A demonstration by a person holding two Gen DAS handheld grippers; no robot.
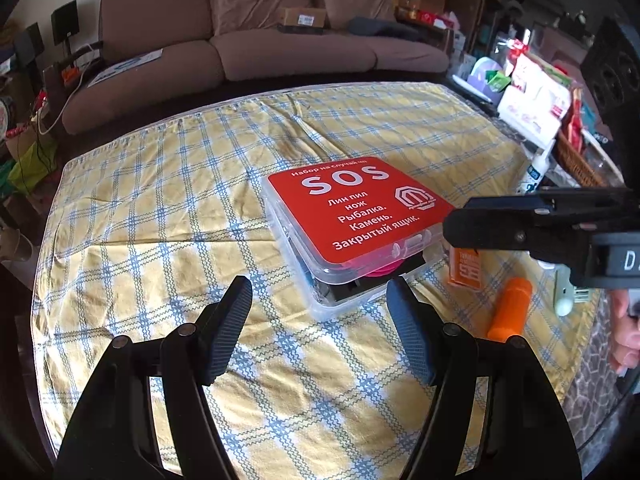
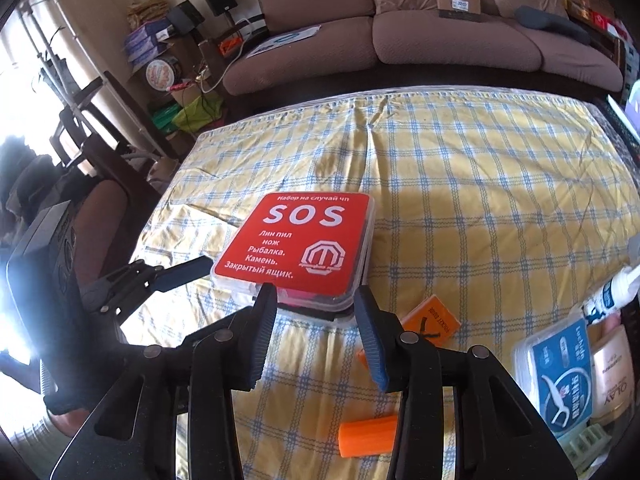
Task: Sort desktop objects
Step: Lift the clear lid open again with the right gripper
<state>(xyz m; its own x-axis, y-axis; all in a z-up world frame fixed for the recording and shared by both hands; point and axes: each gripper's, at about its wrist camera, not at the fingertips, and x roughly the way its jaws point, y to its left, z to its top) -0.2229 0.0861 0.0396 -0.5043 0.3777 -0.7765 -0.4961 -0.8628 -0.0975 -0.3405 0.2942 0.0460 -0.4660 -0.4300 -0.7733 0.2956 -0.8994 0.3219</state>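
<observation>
A clear plastic box with a red SOS lid (image 1: 356, 216) (image 2: 296, 240) lies on the yellow checked tablecloth (image 1: 160, 240) (image 2: 480, 200). My left gripper (image 1: 318, 286) is open, its tips on either side of the box's near corner. In the right wrist view one of its fingers (image 2: 180, 274) reaches the box's left corner. My right gripper (image 2: 315, 294) stands open at the box's near edge; the box is wider than the gap. In the left wrist view it (image 1: 456, 228) comes in from the right by the lid's corner. Pink and black things show under the lid.
An orange cylinder (image 1: 512, 308) (image 2: 368, 434) and an orange card (image 1: 466, 272) (image 2: 430, 320) lie right of the box. A blue floss box (image 2: 560, 372), a jar (image 2: 612, 376) and a white tube (image 2: 608, 296) sit at the right edge. A sofa (image 1: 280, 40) stands beyond the table.
</observation>
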